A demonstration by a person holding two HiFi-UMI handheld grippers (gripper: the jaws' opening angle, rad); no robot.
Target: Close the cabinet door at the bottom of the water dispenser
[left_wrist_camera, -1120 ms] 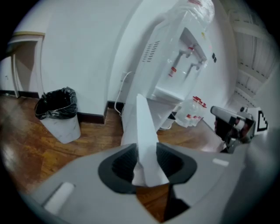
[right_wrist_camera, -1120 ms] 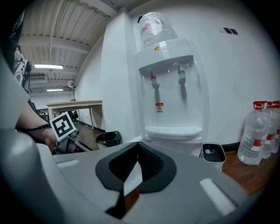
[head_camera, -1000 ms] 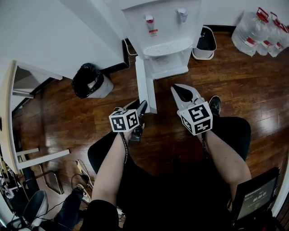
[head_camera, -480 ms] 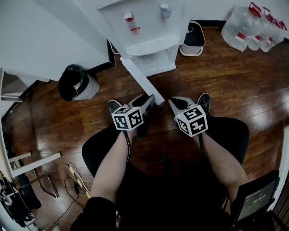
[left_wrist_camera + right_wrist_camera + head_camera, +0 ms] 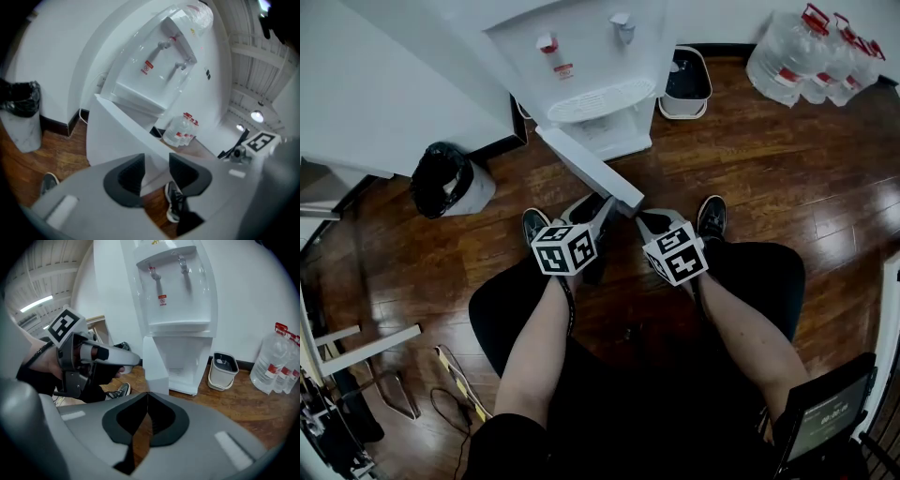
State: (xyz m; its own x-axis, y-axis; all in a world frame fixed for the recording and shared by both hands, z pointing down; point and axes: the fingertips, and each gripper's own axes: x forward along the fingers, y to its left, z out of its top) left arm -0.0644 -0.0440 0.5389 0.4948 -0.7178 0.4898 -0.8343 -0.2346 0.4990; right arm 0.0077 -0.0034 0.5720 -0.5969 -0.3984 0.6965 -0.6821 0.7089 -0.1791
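Cabinet door [image 5: 586, 169]: swung open, free end towards tongs. Left tongs [image 5: 602, 209]: just opened, door edge in gap, ungripped, on pushing side. Right tongs [image 5: 651, 222]: shut, empty.

Dark wood floor [image 5: 769, 187] gleamed, white wall [image 5: 384, 84] stood left, black-bagged bin [image 5: 441, 180] sat beside it, water jugs [image 5: 811, 56] clustered far right

Office water corner (prob. a break area): water dispenser [image 5: 581, 66], spare jugs [image 5: 811, 56], lined bin [image 5: 445, 180], wood floor [image 5: 769, 159].
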